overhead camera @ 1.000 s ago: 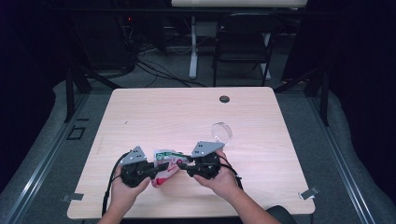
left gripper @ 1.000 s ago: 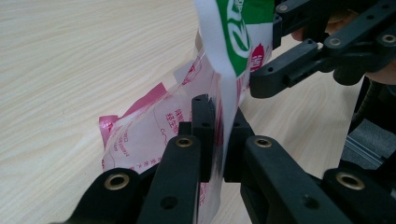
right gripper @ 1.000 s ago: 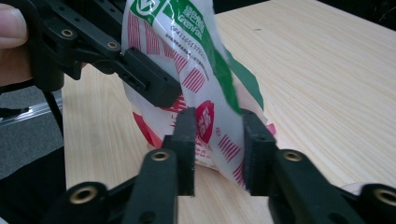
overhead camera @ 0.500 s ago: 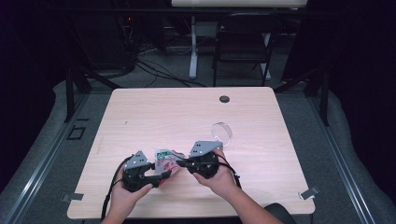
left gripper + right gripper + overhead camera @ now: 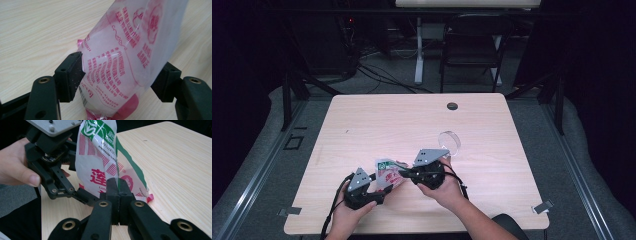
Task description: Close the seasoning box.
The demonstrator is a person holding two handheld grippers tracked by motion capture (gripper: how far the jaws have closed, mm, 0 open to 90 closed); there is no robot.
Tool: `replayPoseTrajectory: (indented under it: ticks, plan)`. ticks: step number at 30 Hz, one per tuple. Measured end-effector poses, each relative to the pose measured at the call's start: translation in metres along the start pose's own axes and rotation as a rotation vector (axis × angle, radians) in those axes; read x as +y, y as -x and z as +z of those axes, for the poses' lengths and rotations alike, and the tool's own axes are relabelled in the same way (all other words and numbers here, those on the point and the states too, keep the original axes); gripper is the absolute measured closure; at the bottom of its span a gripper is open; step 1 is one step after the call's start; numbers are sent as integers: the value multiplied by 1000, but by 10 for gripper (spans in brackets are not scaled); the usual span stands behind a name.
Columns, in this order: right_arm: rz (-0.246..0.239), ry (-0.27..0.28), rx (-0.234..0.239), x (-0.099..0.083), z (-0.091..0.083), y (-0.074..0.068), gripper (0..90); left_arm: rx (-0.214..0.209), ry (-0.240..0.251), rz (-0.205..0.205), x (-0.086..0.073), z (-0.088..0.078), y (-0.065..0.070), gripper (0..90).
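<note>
over wooden table (image 5: 362, 120), right gripper (image 5: 117, 187) pinches plastic bag (image 5: 100, 157); left gripper (image 5: 120, 75) jaws just opened around it.

1. left gripper (image 5: 379, 186) sits low at the near table edge, its jaws just opened wide around the bag (image 5: 388, 172).
2. right gripper (image 5: 404, 173) pinches the bag's edge, jaws closed.

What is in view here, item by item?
bag: one, clear with red and green print, near table edge, between both tools
lid: one, clear, round, right of centre
grommet: one, dark, far table edge
table: one, light wood
chair: one, dark, behind table
left tool: black, jaws just opened, bag between them
right tool: black, shut on bag's edge
hands: two, at near edge
</note>
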State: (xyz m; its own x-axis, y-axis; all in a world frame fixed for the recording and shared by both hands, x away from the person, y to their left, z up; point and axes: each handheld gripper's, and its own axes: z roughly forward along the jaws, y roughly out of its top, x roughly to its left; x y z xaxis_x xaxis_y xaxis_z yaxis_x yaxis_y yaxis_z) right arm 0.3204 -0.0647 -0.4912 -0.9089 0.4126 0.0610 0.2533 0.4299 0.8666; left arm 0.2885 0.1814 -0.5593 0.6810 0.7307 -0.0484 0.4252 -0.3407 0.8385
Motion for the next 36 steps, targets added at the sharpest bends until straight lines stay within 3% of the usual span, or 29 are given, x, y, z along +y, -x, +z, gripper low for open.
replayPoseTrajectory:
  ticks: [2,7,13,17,18,22,29,36]
  plan:
    - [-1,-1,-1,0,0,0,900,15,-3,-1,-1,2,-1,310]
    - [-3,0,-1,0,0,0,900,2,12,-24,-5,8,-4,297]
    - [-5,1,-3,0,-1,0,900,-28,2,-89,-9,15,-11,251]
    - [-7,2,-4,0,0,-1,900,-31,-4,-96,-10,18,-12,234]
    - [-7,2,-4,0,-1,-1,900,-34,-12,-107,-11,20,-12,227]
    - [-8,1,-9,-1,-1,-1,900,-49,-133,-138,-13,32,-12,220]
    - [-5,2,-10,-2,-1,-2,900,-38,-157,-105,-10,37,-11,223]
    - [-5,2,-22,-3,-1,-3,900,-1,-182,-45,-7,41,-8,220]
